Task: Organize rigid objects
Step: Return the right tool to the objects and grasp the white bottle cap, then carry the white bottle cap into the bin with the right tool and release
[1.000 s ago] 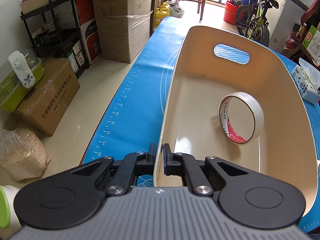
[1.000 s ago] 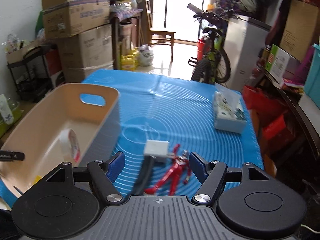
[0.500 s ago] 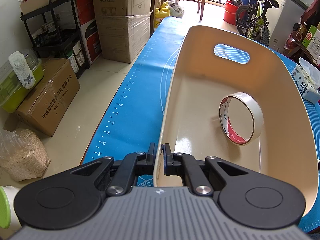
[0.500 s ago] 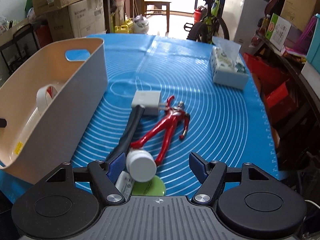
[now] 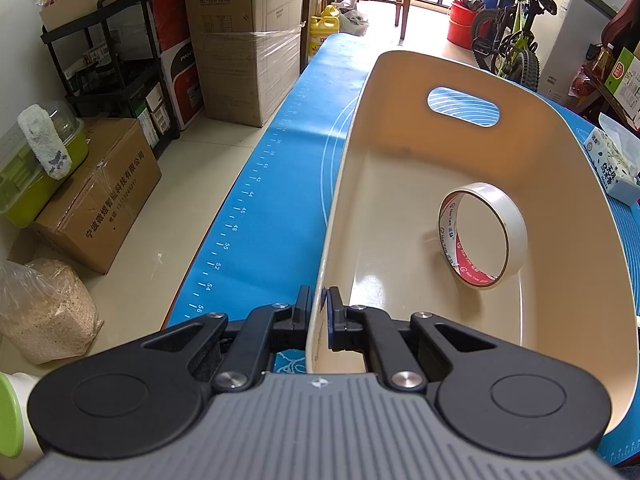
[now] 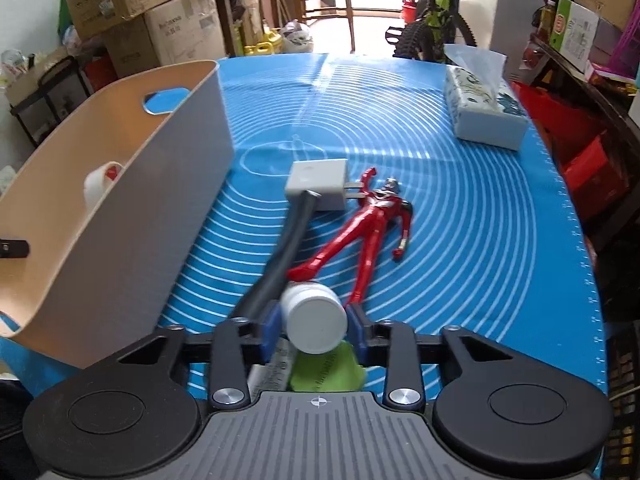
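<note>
My left gripper (image 5: 318, 312) is shut on the near rim of the beige bin (image 5: 400, 208), which holds a roll of clear tape (image 5: 482, 236) standing on edge. My right gripper (image 6: 314, 326) is shut on a white bottle (image 6: 314, 324) with a green base, low over the blue mat (image 6: 460, 220). A red action figure (image 6: 368, 224), a white charger plug (image 6: 318, 184) and a dark curved handle (image 6: 284, 248) lie on the mat just ahead of it. The bin (image 6: 132, 200) stands to the left in the right wrist view.
A tissue box (image 6: 484, 108) sits at the mat's far right. Cardboard boxes (image 5: 248, 36), a black shelf cart (image 5: 108, 64) and a bicycle (image 5: 508, 40) stand on the floor around the table. The table's left edge drops to the floor beside the bin.
My right gripper has dropped toward the mat and its fingers have shut on the white bottle. The left gripper and the bin have not moved.
</note>
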